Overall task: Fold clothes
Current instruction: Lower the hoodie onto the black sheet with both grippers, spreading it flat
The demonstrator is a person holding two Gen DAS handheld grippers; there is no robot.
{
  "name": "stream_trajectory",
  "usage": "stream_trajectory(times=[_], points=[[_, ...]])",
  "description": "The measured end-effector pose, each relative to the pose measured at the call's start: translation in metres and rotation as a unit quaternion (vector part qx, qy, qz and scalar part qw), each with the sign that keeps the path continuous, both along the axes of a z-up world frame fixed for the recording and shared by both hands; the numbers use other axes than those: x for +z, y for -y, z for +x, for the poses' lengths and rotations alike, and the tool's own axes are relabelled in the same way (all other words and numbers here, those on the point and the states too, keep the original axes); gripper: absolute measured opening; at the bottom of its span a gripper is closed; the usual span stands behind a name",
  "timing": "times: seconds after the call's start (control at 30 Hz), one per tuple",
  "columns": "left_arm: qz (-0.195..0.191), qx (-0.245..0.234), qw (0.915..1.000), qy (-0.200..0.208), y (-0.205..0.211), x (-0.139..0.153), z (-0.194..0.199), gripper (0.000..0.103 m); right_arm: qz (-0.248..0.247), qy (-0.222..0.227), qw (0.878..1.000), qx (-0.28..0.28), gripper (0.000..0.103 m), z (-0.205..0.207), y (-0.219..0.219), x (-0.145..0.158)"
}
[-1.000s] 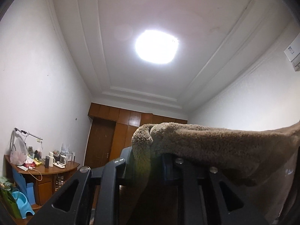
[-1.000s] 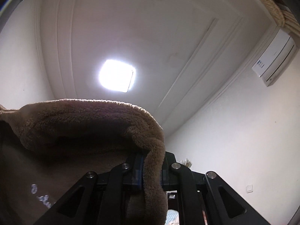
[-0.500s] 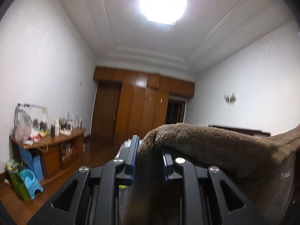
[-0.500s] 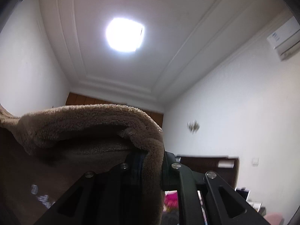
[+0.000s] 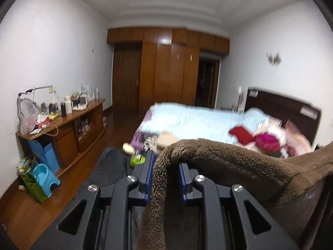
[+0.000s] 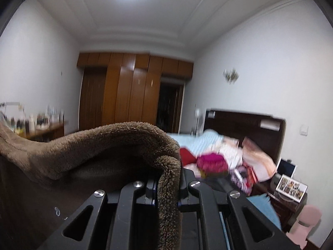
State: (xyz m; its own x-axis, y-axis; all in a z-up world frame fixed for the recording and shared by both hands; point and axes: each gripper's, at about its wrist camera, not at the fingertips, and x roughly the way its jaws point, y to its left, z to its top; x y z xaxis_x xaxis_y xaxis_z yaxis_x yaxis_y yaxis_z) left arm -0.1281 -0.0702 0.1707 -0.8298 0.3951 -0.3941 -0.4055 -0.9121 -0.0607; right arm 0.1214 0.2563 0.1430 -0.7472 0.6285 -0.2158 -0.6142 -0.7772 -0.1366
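A brown fleece garment [image 5: 239,160] hangs stretched between my two grippers, held up in the air. My left gripper [image 5: 165,166] is shut on one corner of it; the fabric drapes down between the blue pads and runs off to the right. In the right wrist view my right gripper [image 6: 166,185] is shut on the other corner of the brown fleece garment [image 6: 104,145], which spreads to the left and hides the area below.
A bed [image 5: 197,120] with a light blue cover and a heap of red, pink and magenta clothes [image 5: 266,139] lies ahead. A wooden sideboard [image 5: 68,129] with clutter stands at the left wall. A brown wardrobe [image 5: 166,68] fills the far wall. A nightstand with photos [image 6: 289,189] is at right.
Both cameras have tilted down from the ceiling to the room, so the bed and floor have come into view. Both grippers stay shut on the garment.
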Motion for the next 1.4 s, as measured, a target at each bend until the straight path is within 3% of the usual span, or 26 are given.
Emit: stream_trajectory(times=[0.2, 0.33, 0.57, 0.7, 0.73, 0.77, 0.83, 1.03, 1.17, 1.3, 1.4], points=[[-0.062, 0.004, 0.9943, 0.087, -0.050, -0.068, -0.065, 0.025, -0.061, 0.087, 0.994, 0.005, 0.012, -0.059, -0.061, -0.064], [-0.095, 0.005, 0.9872, 0.128, -0.061, -0.106, -0.084, 0.025, -0.097, 0.132, 0.986, 0.006, 0.012, -0.086, -0.095, -0.099], [-0.153, 0.014, 0.9700, 0.189, -0.078, -0.161, -0.110, 0.025, -0.140, 0.203, 0.969, 0.012, 0.014, -0.116, -0.108, -0.148], [-0.191, 0.027, 0.9590, 0.208, -0.089, -0.185, -0.117, 0.041, -0.146, 0.262, 0.954, 0.015, 0.027, -0.125, -0.094, -0.167], [-0.197, 0.029, 0.9572, 0.210, -0.089, -0.188, -0.117, 0.043, -0.143, 0.269, 0.952, 0.014, 0.034, -0.126, -0.093, -0.170], [-0.202, 0.029, 0.9557, 0.212, -0.090, -0.191, -0.117, 0.048, -0.141, 0.270, 0.952, 0.014, 0.050, -0.124, -0.092, -0.170], [-0.210, 0.030, 0.9530, 0.216, -0.090, -0.197, -0.118, 0.051, -0.135, 0.268, 0.954, 0.015, 0.065, -0.119, -0.091, -0.169], [-0.209, 0.018, 0.9532, 0.218, -0.080, -0.182, -0.107, 0.059, -0.114, 0.270, 0.955, 0.041, 0.065, -0.095, -0.069, -0.136], [-0.220, -0.002, 0.9544, 0.201, -0.077, -0.164, -0.087, 0.066, -0.123, 0.267, 0.951, 0.094, 0.065, -0.088, -0.051, -0.114], [-0.240, -0.040, 0.9544, 0.173, -0.082, -0.152, -0.055, 0.077, -0.154, 0.286, 0.933, 0.153, 0.068, -0.099, -0.035, -0.114], [-0.254, -0.071, 0.9501, 0.167, -0.093, -0.153, -0.039, 0.079, -0.154, 0.328, 0.918, 0.161, 0.068, -0.117, -0.032, -0.135]])
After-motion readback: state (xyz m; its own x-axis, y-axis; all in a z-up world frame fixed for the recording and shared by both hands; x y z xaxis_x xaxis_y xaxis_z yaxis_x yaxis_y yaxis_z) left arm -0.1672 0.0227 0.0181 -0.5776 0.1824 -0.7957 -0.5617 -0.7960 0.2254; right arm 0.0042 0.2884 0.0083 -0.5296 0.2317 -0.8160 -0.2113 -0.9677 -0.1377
